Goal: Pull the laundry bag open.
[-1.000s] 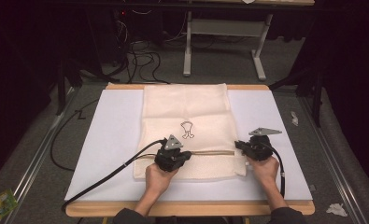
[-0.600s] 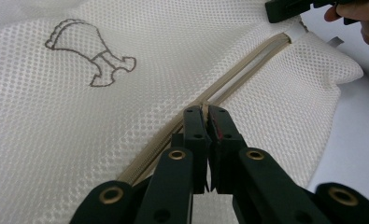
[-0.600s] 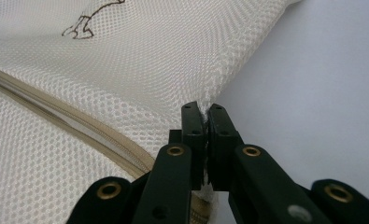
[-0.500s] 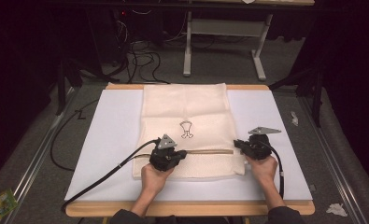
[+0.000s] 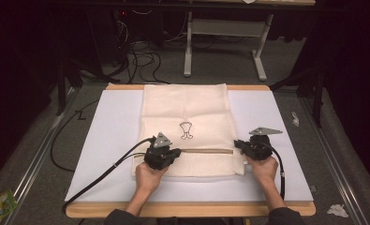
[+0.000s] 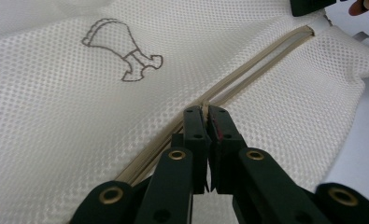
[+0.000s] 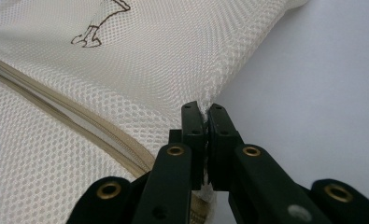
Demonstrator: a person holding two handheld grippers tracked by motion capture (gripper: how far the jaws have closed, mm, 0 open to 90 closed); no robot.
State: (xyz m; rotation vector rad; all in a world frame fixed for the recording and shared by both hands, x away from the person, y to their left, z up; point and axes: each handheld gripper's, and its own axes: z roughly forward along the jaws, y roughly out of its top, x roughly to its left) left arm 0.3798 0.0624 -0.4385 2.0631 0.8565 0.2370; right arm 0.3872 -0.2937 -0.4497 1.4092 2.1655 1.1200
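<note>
Your left gripper has its fingers clenched on the zipper pull, which sits pinched right at their tips. The zipper runs away from those fingers across the mesh bag, past the small printed drawing to their upper left. Your right gripper has its fingers clenched on the bag's side edge, fabric bunched between the tips. The bag lies flat on the white desk, which shows bare just right of the right fingers.

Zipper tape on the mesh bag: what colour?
Beige zipper on the cream mesh bag; clearest in the left gripper view.
</note>
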